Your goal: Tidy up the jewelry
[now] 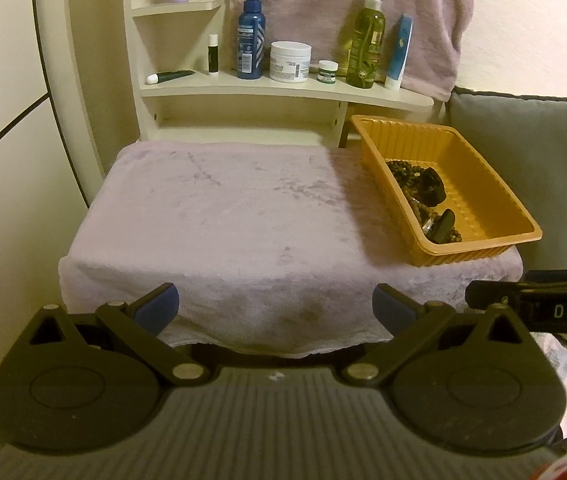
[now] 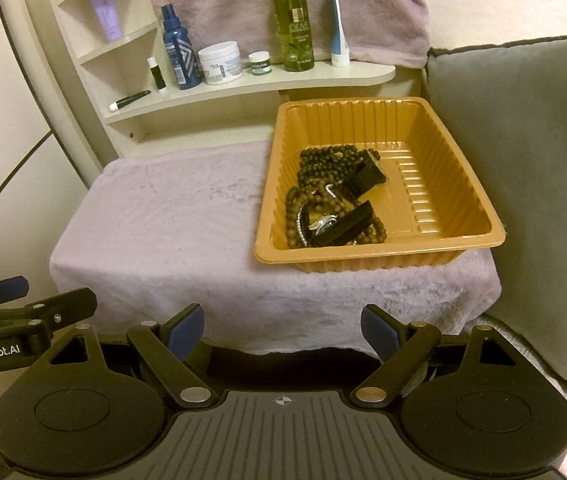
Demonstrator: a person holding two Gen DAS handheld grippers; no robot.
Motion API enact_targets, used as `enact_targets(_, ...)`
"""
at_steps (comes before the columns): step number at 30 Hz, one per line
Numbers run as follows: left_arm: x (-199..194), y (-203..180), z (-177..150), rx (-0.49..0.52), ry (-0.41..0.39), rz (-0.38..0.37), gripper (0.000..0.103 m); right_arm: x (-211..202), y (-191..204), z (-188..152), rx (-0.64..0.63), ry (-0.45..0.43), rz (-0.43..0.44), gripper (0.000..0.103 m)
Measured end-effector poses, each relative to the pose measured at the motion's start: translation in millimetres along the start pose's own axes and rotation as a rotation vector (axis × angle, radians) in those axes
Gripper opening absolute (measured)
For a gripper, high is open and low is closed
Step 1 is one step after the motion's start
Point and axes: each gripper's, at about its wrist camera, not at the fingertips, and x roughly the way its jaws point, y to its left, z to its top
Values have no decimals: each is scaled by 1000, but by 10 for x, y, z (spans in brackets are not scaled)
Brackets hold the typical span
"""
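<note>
- Lying heaped in the orange tray (image 2: 463, 184), the jewelry (image 2: 335, 200) is a tangle of dark bead strands, a silvery piece and two black band-like items, bunched toward the tray's left and near side; its right half is bare.
- Nothing lies loose on the pale towel (image 2: 171, 232) that covers the small table, so by my reading the sorting has either not begun or is already done; I cannot tell which.
- The tray sits on the towel's right part, its long axis running away from the cameras toward the shelf (image 2: 243, 88) of bottles and jars.
- The right gripper (image 2: 283, 338) is spread wide with nothing between its blue pads, hanging off the table's near edge; the pile lies ahead of it and slightly to its right.
- The left gripper (image 1: 275, 306) is likewise spread and empty, facing bare towel, with the tray well off to its right.
- Judged from this, the right hand is the nearer one for reaching into the pile.
- A grey cushion (image 2: 523, 140) stands just beside the tray's right wall.
</note>
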Motion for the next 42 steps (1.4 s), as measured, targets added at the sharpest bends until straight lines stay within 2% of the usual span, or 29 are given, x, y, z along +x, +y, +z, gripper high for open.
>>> enact_targets(42,7,-29,2,2,-4,-1,103,-1,-21,-2,10,-3,0,85)
